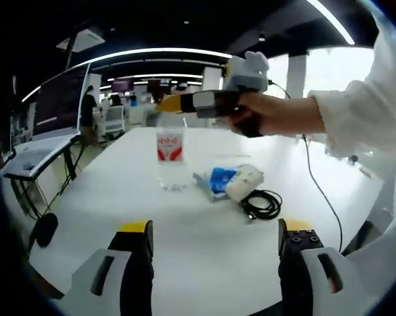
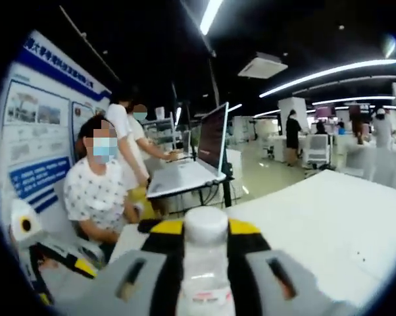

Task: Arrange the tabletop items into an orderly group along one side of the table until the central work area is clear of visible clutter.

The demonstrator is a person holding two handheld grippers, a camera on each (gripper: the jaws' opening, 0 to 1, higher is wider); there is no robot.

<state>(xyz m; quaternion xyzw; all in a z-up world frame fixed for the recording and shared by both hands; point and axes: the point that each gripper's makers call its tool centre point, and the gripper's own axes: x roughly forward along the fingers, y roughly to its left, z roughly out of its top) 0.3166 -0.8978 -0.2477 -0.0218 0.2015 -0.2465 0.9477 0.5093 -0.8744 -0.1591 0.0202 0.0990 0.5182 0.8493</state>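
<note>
The left gripper [image 1: 214, 247] stood wide open, holding nothing, above the white table [image 1: 204, 263]. At its twelve o'clock, the right gripper [image 2: 204, 240] had closed on the clear plastic water bottle [image 2: 206, 263] with a red label.

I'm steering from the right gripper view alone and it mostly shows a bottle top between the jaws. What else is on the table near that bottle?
Observer: In the left gripper view, a blue and white bundle lies on the white table, close beside the water bottle.
Operator: Anything past that bundle?
Observer: Yes, a coiled black cable lies against the bundle, on the side away from the bottle.
Operator: And what is the left gripper doing?
Observer: The left gripper is open and holds nothing. There is bare tabletop between its jaws, short of all three items.
</note>
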